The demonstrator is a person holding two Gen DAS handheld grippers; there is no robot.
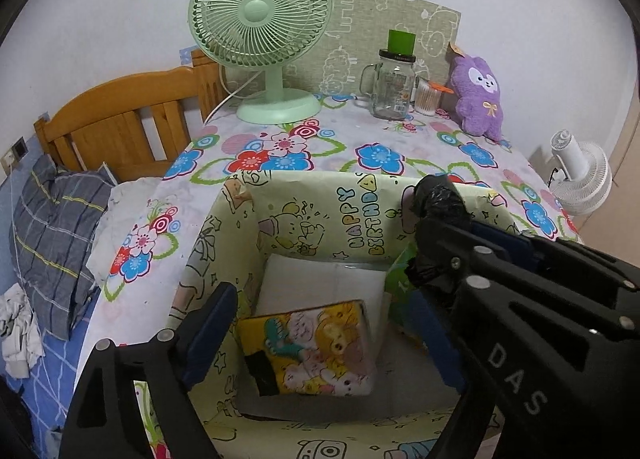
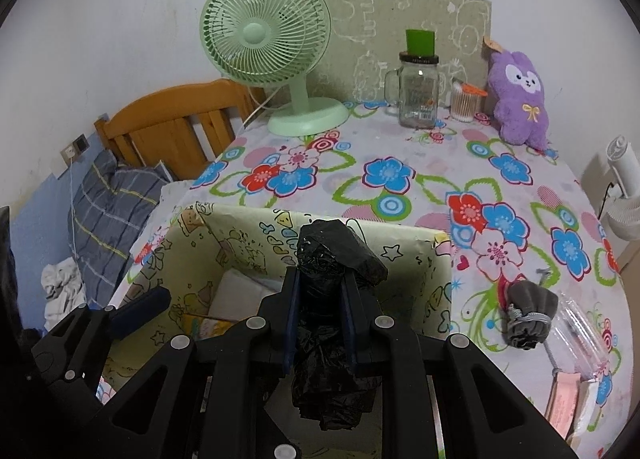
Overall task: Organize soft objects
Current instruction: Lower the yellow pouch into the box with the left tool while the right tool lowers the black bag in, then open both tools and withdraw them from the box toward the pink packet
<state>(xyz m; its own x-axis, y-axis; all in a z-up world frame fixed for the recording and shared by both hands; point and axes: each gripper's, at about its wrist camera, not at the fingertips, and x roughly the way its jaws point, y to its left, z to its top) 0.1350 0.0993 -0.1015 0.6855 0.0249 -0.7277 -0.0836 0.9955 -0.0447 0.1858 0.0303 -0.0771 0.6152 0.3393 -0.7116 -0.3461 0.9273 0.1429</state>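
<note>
A box [image 1: 304, 195] wrapped in cartoon birthday paper stands open on the flowered tablecloth. A yellow cartoon-print soft pack [image 1: 316, 351] lies inside it on white padding [image 1: 320, 279]. My left gripper [image 1: 320, 299] hangs open over the box, its fingers wide on either side of the pack and not pressing it. My right gripper [image 2: 320, 279] is shut on a crumpled black plastic bag [image 2: 332, 251] above the box's far right wall [image 2: 400, 255]. It also crosses the left wrist view, where the bag [image 1: 438, 195] shows. A purple plush [image 2: 520, 99] leans at the back right. A grey drawstring pouch [image 2: 528, 319] lies right of the box.
At the back of the table stand a green desk fan [image 1: 260, 19], a glass mug jar with a green lid [image 1: 394, 87] and a cotton swab tub [image 1: 426, 99]. A bed with a wooden headboard [image 1: 120, 119] and pillow [image 1: 56, 235] is at the left. A white fan [image 1: 580, 175] stands at the right.
</note>
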